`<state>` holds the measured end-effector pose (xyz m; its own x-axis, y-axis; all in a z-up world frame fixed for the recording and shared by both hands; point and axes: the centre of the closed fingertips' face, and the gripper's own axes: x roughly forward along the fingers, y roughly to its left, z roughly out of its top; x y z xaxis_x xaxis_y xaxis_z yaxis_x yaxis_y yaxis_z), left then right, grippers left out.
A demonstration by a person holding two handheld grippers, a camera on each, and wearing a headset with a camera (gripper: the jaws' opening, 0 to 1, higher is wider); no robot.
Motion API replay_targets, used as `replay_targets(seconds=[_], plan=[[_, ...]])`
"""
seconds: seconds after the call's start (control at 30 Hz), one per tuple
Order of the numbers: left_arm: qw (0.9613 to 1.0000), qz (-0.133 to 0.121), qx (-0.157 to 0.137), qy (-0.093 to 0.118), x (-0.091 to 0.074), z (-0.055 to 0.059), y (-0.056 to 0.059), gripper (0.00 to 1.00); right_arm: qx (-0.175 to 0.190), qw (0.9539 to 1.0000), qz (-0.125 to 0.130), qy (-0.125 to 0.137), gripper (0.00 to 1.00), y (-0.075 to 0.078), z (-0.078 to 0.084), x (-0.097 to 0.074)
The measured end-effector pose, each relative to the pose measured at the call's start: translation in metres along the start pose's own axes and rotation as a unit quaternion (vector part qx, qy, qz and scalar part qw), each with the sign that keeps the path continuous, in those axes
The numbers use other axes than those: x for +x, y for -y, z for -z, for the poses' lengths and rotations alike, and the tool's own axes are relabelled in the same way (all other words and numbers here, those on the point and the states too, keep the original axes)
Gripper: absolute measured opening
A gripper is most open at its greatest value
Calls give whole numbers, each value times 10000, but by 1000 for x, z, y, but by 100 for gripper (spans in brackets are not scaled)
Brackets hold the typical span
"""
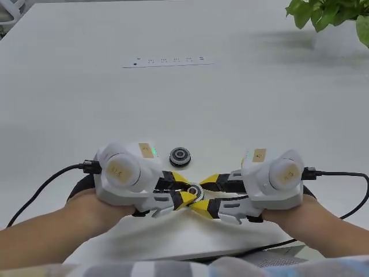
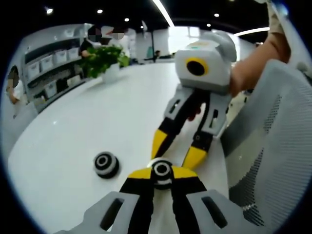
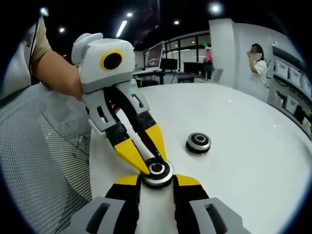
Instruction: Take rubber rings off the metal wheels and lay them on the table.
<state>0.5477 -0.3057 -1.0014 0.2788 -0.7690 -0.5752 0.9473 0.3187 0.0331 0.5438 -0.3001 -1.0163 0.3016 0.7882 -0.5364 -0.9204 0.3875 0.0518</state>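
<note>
A small metal wheel (image 1: 193,191) with a dark rubber ring is held between both grippers near the white table's (image 1: 242,104) front edge. My left gripper (image 1: 186,194) comes in from the left and is shut on the wheel (image 2: 162,171), which sits between its yellow tips. My right gripper (image 1: 202,199) comes in from the right, shut on the same wheel (image 3: 158,171). The right gripper (image 2: 176,151) faces me in the left gripper view. In the right gripper view, the left gripper (image 3: 146,158) pinches the wheel's rim. A second ringed wheel (image 1: 180,155) lies flat just behind.
The second wheel (image 2: 106,164) (image 3: 199,142) lies loose on the table. A printed strip (image 1: 170,60) lies further back. A potted plant (image 1: 328,14) stands at the far right corner. A mesh chair (image 3: 39,156) sits at the table's front edge. Cables trail from both grippers.
</note>
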Motion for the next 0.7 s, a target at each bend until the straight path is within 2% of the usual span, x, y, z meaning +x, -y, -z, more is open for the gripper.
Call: replay_targets(seconds=[0.3, 0.7], plan=[[10000, 1, -14, 17, 0, 0, 0, 13, 262, 9996, -33, 37, 19, 0, 4, -6], [10000, -8, -38, 8, 1, 0, 0, 13, 302, 9995, -60, -1, 17, 1, 4, -6]])
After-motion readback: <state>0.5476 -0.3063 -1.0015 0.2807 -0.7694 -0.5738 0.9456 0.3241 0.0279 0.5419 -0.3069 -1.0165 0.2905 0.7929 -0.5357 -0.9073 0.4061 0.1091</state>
